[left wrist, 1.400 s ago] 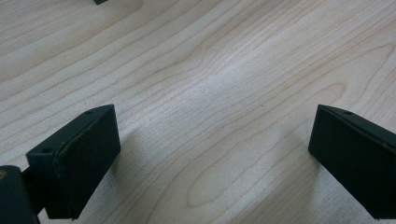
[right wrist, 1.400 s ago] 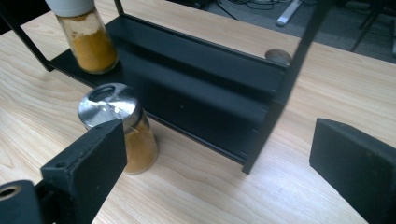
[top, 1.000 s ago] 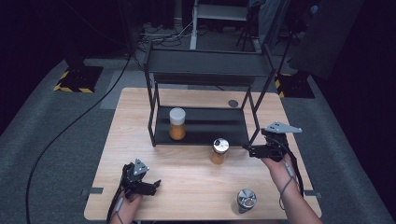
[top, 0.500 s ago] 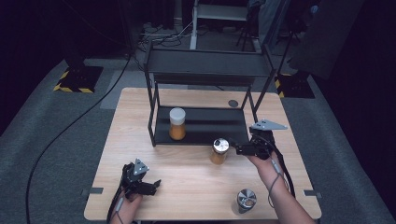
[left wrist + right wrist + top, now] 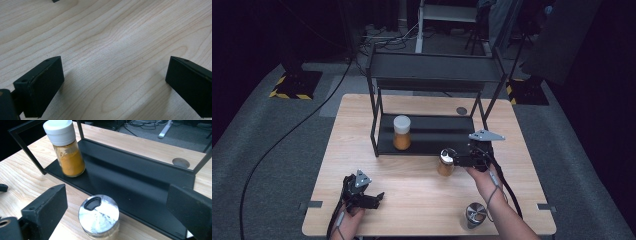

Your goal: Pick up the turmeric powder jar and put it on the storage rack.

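Observation:
A small jar with a silver shaker lid (image 5: 445, 162) stands on the wooden table just in front of the black rack (image 5: 434, 75). My right gripper (image 5: 456, 159) reaches it from the right, open. In the right gripper view the jar (image 5: 100, 216) sits low between the wide jaws of that gripper (image 5: 116, 197), with a gap on each side. A white-lidded jar of orange powder (image 5: 402, 132) stands on the rack's lower shelf (image 5: 130, 177), seen also as the white-lidded jar (image 5: 66, 147) at top left. My left gripper (image 5: 374, 197) rests open at the front left, and the left gripper (image 5: 112, 70) has bare wood between its jaws.
A second silver-lidded jar (image 5: 475, 215) stands near the table's front edge, beside the right forearm. A small grey disc (image 5: 461, 110) lies on the table behind the rack's right post. The rack's black posts frame the lower shelf on both sides.
My right gripper has moved left and a little down, from beside the rack's right post up to the silver-lidded jar. The left gripper has stayed put.

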Demonstrator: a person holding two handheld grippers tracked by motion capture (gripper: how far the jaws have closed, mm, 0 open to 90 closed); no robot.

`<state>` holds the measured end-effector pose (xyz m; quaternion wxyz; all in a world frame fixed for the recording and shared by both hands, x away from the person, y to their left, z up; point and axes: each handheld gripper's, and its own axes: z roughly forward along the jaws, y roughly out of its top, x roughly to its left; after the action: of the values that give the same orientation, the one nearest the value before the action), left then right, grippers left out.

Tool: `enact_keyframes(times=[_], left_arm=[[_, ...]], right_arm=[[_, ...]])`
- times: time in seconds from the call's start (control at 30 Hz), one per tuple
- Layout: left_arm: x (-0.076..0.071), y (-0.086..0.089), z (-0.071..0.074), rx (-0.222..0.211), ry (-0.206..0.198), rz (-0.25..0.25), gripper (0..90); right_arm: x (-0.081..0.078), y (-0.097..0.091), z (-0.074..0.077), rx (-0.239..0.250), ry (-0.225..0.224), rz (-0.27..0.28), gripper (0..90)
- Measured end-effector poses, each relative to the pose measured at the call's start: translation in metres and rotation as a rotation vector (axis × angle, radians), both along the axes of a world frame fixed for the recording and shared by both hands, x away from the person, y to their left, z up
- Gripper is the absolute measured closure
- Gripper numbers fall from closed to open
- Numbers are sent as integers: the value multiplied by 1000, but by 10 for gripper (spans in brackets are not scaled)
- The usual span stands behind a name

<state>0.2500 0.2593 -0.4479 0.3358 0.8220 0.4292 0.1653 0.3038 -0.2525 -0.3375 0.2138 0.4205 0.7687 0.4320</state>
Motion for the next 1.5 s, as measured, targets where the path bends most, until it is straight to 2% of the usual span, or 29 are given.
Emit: enact_keyframes(times=[0.13,0.33,0.67,0.8,1.03,1.17,1.5], left_arm=[[0,0,0,-1,0,1,19],[0,0,0,-1,0,2,19],[0,0,0,-1,0,1,19],[0,0,0,0,0,1,19],[0,0,0,-1,0,1,19],[0,0,0,-1,0,1,19],[0,0,0,-1,0,1,19]], right_arm=[[2,0,-12,32,-5,3,38],[8,2,-18,27,27,21,40],[17,11,-25,-2,66,25,49],[26,16,-27,-36,99,44,49],[35,19,-30,-52,142,51,51],[42,23,-30,-78,178,69,72],[56,27,-31,-109,227,101,122]])
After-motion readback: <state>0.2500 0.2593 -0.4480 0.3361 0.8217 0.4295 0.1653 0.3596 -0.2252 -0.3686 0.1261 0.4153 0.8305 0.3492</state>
